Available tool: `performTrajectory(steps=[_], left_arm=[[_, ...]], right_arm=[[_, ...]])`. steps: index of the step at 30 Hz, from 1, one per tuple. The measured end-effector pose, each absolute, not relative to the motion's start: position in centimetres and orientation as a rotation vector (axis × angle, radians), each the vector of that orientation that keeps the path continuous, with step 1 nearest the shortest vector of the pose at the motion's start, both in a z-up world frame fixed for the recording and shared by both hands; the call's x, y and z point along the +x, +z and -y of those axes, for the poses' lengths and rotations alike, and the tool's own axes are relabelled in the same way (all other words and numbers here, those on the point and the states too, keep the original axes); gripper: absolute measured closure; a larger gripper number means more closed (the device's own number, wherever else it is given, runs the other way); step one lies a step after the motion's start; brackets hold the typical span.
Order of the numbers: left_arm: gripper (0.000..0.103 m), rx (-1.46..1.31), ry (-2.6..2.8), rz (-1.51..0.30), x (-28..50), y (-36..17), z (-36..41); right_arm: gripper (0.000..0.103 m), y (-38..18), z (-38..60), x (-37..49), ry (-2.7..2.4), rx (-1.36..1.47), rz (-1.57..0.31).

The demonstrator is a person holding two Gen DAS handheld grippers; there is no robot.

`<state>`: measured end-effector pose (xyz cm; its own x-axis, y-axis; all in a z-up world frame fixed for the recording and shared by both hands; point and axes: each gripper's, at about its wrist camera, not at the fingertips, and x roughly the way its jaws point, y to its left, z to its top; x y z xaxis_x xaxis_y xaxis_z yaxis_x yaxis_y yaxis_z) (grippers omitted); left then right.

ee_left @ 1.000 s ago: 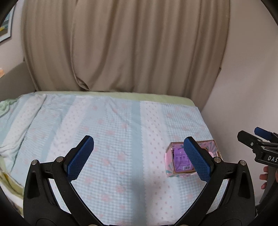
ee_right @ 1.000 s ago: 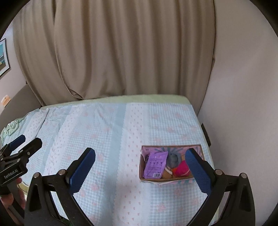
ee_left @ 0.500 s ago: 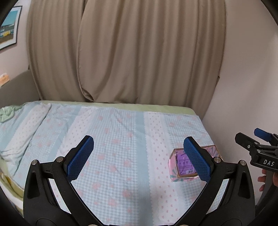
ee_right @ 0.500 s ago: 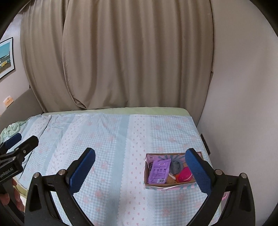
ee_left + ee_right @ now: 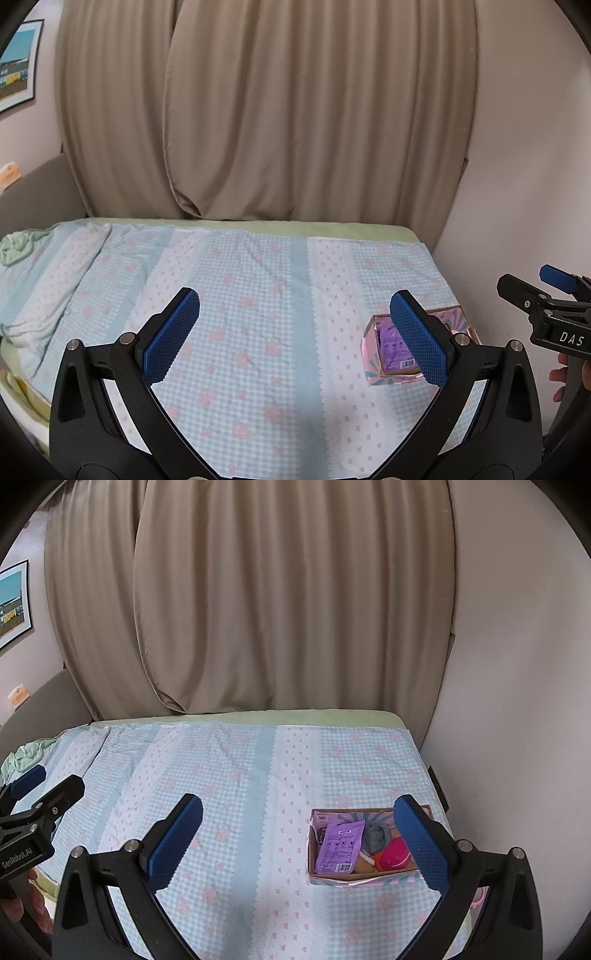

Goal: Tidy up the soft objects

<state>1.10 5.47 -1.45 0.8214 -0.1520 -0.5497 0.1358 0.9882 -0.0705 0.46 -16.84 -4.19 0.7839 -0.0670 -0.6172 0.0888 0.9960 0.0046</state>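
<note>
A small cardboard box point(image 5: 314, 853) sits on the bed near its right edge. It holds a purple packet point(image 5: 340, 845), a grey soft item point(image 5: 375, 836), a pink-red round item point(image 5: 395, 854) and an orange-brown item point(image 5: 365, 864). The box also shows in the left wrist view point(image 5: 369, 350), partly hidden by my finger. My left gripper point(image 5: 295, 336) is open and empty, above the bedspread left of the box. My right gripper point(image 5: 299, 838) is open and empty, held back from the box.
The bed point(image 5: 240, 775) has a light blue and pink checked spread. Beige curtains point(image 5: 277, 609) hang behind it. A wall point(image 5: 509, 701) runs along the bed's right side. A green cloth point(image 5: 16, 245) lies at the far left. A framed picture point(image 5: 18, 66) hangs on the left wall.
Both grippers have pulled back and risen from the bed, so the box looks smaller and lower in view. Both stay open and empty.
</note>
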Motion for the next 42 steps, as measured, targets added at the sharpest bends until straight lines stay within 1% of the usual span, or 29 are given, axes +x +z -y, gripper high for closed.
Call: performTrajectory(steps=[42], left_arm=[[0.000,-0.003,-0.122,-0.581,1.24,-2.21,-4.91]], right_arm=[[0.000,-3.92,17.24,0.51,-0.111,0.029,-0.663]])
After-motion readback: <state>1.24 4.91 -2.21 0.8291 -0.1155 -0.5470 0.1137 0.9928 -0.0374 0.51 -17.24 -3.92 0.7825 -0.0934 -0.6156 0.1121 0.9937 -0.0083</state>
